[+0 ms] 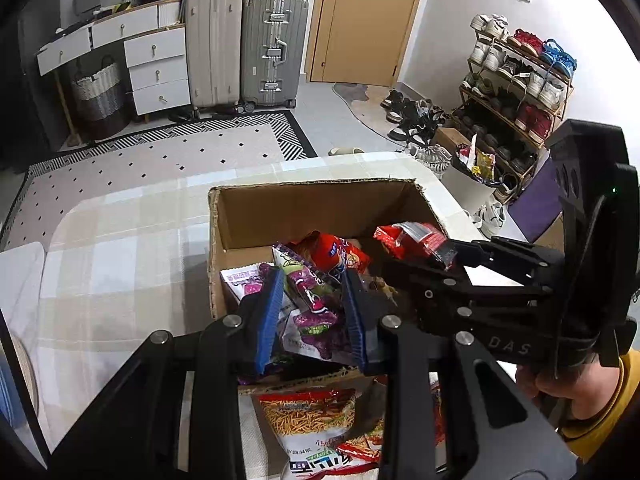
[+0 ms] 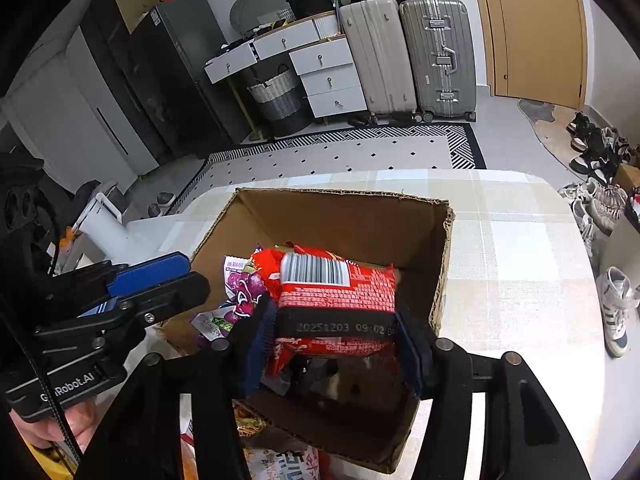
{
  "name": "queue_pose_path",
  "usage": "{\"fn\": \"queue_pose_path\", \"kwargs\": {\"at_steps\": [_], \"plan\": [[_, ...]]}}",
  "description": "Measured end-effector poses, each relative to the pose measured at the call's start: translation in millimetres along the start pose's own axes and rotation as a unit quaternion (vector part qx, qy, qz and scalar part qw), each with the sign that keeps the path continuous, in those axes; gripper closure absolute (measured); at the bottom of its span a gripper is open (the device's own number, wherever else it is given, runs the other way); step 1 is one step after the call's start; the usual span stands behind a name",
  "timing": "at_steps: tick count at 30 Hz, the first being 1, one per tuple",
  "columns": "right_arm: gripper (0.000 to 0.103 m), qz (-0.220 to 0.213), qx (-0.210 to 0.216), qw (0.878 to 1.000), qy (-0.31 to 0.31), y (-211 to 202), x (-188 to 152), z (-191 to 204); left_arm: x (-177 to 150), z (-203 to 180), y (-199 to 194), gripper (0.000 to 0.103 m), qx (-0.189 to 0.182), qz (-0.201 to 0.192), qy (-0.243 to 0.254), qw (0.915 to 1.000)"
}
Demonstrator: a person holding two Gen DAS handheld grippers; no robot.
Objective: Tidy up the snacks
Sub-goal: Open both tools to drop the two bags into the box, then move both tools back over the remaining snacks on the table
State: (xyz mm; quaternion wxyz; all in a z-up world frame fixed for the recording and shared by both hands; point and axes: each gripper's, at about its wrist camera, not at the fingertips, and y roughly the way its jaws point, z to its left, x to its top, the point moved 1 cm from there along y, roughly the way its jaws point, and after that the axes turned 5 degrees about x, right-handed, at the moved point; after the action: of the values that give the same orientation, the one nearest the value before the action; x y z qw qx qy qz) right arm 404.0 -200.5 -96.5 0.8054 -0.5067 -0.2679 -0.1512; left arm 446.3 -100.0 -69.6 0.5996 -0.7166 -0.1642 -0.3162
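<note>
An open cardboard box [image 1: 320,208] stands on the checked tablecloth and holds several snack packets. My left gripper [image 1: 312,316] hangs over the box's near edge, its blue pads apart around a purple snack bag [image 1: 316,312] without clearly pinching it. My right gripper [image 2: 336,340] is shut on a red snack packet [image 2: 336,296] with a barcode, held over the box [image 2: 344,216]. That red packet [image 1: 412,240] and the right gripper also show at the right of the left wrist view. The left gripper [image 2: 152,280] shows at the left of the right wrist view.
More snack bags [image 1: 316,420] lie on the table in front of the box. The table edge [image 1: 360,158] curves behind the box. Beyond are a patterned rug, suitcases [image 1: 244,44], white drawers, a shoe rack [image 1: 516,80] and a bin.
</note>
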Motion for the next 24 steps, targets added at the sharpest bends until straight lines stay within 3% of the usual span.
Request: {"fn": "queue_pose_path", "kwargs": {"at_steps": [3, 9, 11, 13, 17, 24], "plan": [[0.039, -0.012, -0.014, 1.0, 0.0, -4.1, -0.7, 1.0, -2.5, 2.4, -10.4, 0.076, -0.001, -0.008, -0.005, 1.0], [0.039, -0.021, -0.005, 1.0, 0.011, -15.9, -3.0, 1.2, -18.7, -2.6, -37.6, 0.075, -0.001, -0.026, -0.001, 0.9997], [0.039, -0.029, -0.003, 1.0, 0.01, -25.6, -2.9, 5.5, -21.4, -3.6, -45.1, 0.07, -0.001, -0.028, -0.003, 0.9996], [0.039, -0.037, 0.0, 0.999, 0.008, -37.8, -3.4, 10.8, -26.9, -5.8, -64.5, 0.058, -0.006, -0.038, -0.006, 0.9992], [0.039, -0.065, 0.012, 0.998, -0.007, -70.3, -8.0, 30.2, -34.1, -9.9, -96.6, 0.053, -0.007, -0.06, -0.004, 0.9981], [0.032, -0.12, 0.03, 0.992, -0.035, -137.1, -32.7, 72.9, -54.5, -14.4, -168.7, 0.029, -0.014, -0.101, -0.026, 0.9944]]}}
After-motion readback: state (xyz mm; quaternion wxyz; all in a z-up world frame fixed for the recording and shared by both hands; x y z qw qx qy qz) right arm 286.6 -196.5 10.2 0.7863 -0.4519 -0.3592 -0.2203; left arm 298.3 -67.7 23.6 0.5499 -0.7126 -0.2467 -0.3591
